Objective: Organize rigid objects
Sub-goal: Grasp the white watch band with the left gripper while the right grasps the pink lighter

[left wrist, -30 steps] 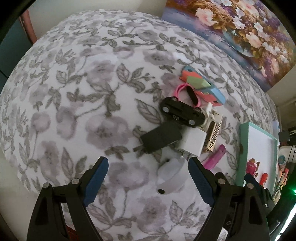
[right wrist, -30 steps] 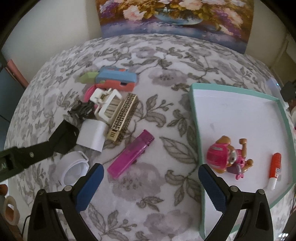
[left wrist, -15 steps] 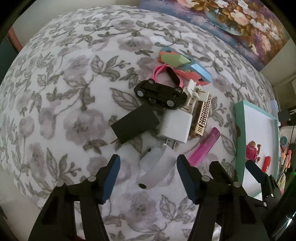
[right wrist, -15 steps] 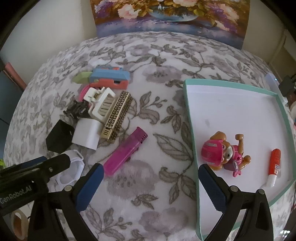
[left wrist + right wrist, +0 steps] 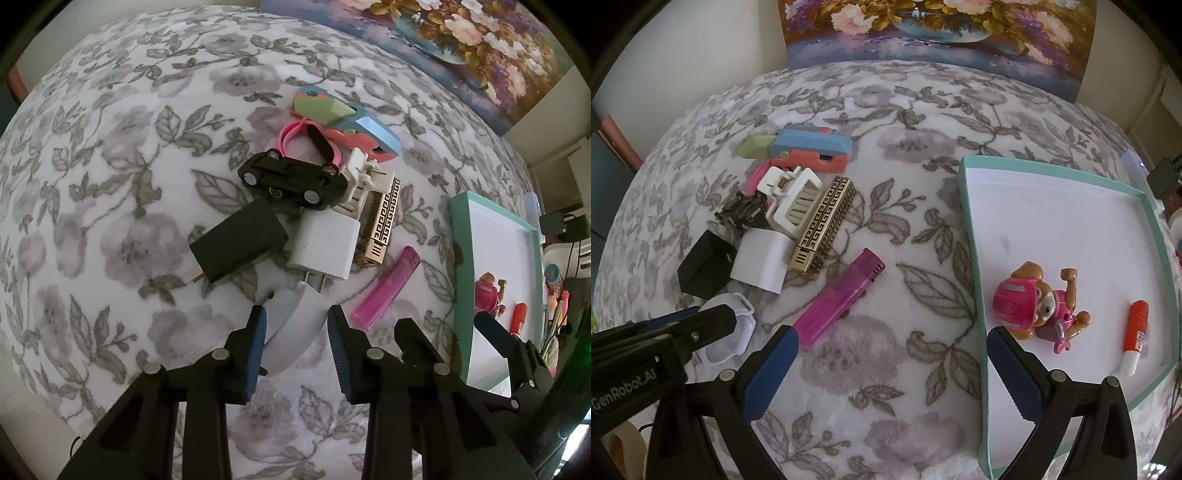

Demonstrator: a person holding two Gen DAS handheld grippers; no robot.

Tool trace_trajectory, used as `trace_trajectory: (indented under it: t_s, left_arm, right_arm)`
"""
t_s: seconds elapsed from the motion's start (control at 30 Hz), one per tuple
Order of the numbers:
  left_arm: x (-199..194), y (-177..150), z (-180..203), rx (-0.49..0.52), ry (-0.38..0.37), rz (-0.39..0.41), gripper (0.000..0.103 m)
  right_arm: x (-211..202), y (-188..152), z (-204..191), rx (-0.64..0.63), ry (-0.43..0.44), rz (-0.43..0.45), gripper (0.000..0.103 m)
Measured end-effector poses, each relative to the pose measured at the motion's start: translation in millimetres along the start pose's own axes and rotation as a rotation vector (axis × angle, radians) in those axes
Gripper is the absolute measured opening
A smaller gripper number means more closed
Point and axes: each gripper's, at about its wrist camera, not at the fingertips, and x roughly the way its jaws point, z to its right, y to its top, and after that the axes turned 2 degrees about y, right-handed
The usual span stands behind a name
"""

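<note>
Across the floral tablecloth [image 5: 886, 110] a clutter of small hard items is spread, and on its right side a shallow teal-rimmed tray [image 5: 971, 236] is set, in which a pink toy pup figure [image 5: 1034, 306] and a small red-and-white tube [image 5: 1134, 332] already lie. Left of the tray, a pile is formed by a blue-and-coral toy [image 5: 354, 125], a black toy car [image 5: 291, 181], a black charger [image 5: 240, 243], a white plug adapter [image 5: 325, 243], a white hair claw [image 5: 792, 199] and a gold-patterned case [image 5: 384, 221], with a magenta lighter [image 5: 842, 295] lying apart, nearer the tray. A round white case [image 5: 295, 328] sits at the near edge of the pile, its far rim just beside the prongs of the white plug adapter.

The left gripper [image 5: 295, 332] is lowered over that round white case, and its jaws have just been closing, with the case between the blue pads; the pads appear to be pressed on its curved sides. The right gripper [image 5: 890, 373] is held released, empty, above bare cloth between the lighter and the tray edge.

Trouble would most likely be caused by the curved, smooth shell: a grip taken off-centre could let the case be squeezed out or rotated on lifting. The adapter's prongs might also be snagged and the pile disturbed if the case is dragged rather than raised.
</note>
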Motion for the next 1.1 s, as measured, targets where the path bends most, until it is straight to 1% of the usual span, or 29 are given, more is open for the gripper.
trace_trajectory:
  t_s: [0.23,0.3,0.33,0.37,0.6,0.7,0.8,0.93,1.0,1.1]
  left_arm:
    - [8.6,0.4,1.9,0.002,-0.05,-0.036,0.025]
    - [9.9,1.0,2.5,0.0,-0.056,-0.041,0.024]
    - [9.2,1.5,2.8,-0.001,-0.058,-0.038,0.02]
    - [8.5,1.9,2.5,-0.005,-0.06,-0.036,0.019]
    - [6.1,3.9,-9.8,-0.054,-0.057,-0.026,0.019]
    - [2.3,5.0,-19.1,-0.083,-0.034,-0.007,0.019]
    - [2.1,5.8,-25.5,-0.112,-0.034,-0.005,0.019]
    - [3.1,7.1,-25.1,-0.115,-0.036,-0.006,0.019]
    - [2.9,7.1,-25.7,-0.115,-0.036,-0.006,0.019]
    - [3.4,7.0,-26.0,-0.119,-0.037,-0.009,0.019]
  right_arm:
    - [1.6,-1.5,-2.9,-0.023,-0.019,-0.003,0.103]
    - [2.0,-1.8,-4.3,-0.03,-0.024,-0.002,0.103]
    - [1.8,-1.7,-3.8,-0.027,-0.021,-0.001,0.103]
    - [1.8,-1.6,-3.5,-0.027,-0.021,-0.001,0.103]
    - [1.3,1.1,-2.5,-0.03,-0.002,0.019,0.103]
    - [-0.3,4.9,-2.7,-0.062,0.028,0.047,0.103]
    - [2.3,6.9,-4.1,-0.097,0.045,0.059,0.103]
    - [5.0,7.8,-15.6,-0.183,0.077,0.07,0.103]
    - [3.3,7.8,-26.4,-0.253,0.08,0.085,0.103]
    - [7.3,7.8,-37.1,-0.318,0.089,0.08,0.103]
